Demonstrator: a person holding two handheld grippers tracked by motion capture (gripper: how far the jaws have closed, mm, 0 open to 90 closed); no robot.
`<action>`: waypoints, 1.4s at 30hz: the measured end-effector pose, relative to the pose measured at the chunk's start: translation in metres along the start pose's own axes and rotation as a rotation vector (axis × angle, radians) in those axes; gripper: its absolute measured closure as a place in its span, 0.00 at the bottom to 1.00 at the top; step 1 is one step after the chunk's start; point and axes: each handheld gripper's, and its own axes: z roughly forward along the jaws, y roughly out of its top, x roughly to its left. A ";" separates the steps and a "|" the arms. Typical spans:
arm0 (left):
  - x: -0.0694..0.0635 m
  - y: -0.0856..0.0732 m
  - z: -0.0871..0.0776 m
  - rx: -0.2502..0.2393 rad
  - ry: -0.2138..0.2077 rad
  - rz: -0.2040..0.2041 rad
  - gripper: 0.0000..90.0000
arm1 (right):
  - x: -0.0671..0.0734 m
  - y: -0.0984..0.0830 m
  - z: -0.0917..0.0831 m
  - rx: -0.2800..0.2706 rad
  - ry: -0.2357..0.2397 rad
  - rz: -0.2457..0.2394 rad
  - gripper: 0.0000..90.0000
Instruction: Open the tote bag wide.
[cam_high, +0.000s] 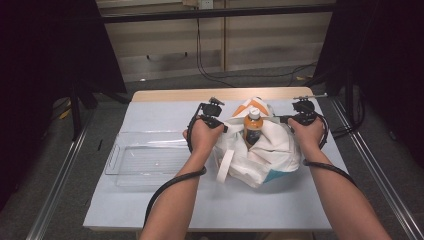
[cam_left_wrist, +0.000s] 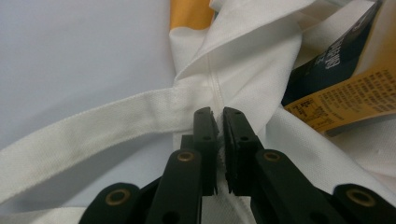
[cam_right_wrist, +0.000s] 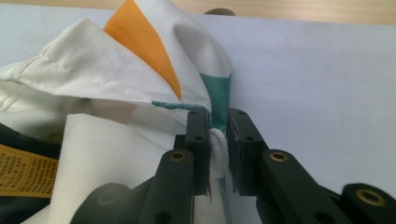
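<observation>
A white cloth tote bag (cam_high: 272, 150) with orange and teal patches lies on the table's middle. An orange-capped bottle (cam_high: 252, 128) with a dark and orange label stands inside its mouth. My left gripper (cam_high: 216, 120) is at the bag's left rim, shut on the white cloth (cam_left_wrist: 219, 93) near a handle strap (cam_left_wrist: 93, 126). My right gripper (cam_high: 300, 117) holds the bag's right rim, its jaws pinching a fold of cloth (cam_right_wrist: 217, 144) below the teal strip (cam_right_wrist: 218, 100). The bottle's label (cam_left_wrist: 336, 88) shows at the right of the left gripper view.
A clear plastic tray (cam_high: 145, 157) lies left of the bag on the pale blue table cover (cam_high: 200, 205). The wooden table edge (cam_high: 200, 94) runs along the back. Dark stands and metal rails flank the table.
</observation>
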 end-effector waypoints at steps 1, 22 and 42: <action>0.001 -0.001 0.000 0.004 -0.004 0.005 0.94 | -0.001 -0.001 0.002 0.004 0.005 0.003 0.90; -0.003 0.012 -0.005 -0.132 -0.015 0.020 0.67 | -0.001 -0.006 0.005 0.015 0.025 -0.027 0.91; 0.006 0.005 0.026 -0.019 -0.010 0.009 0.98 | 0.005 -0.009 0.011 0.044 0.021 -0.073 0.92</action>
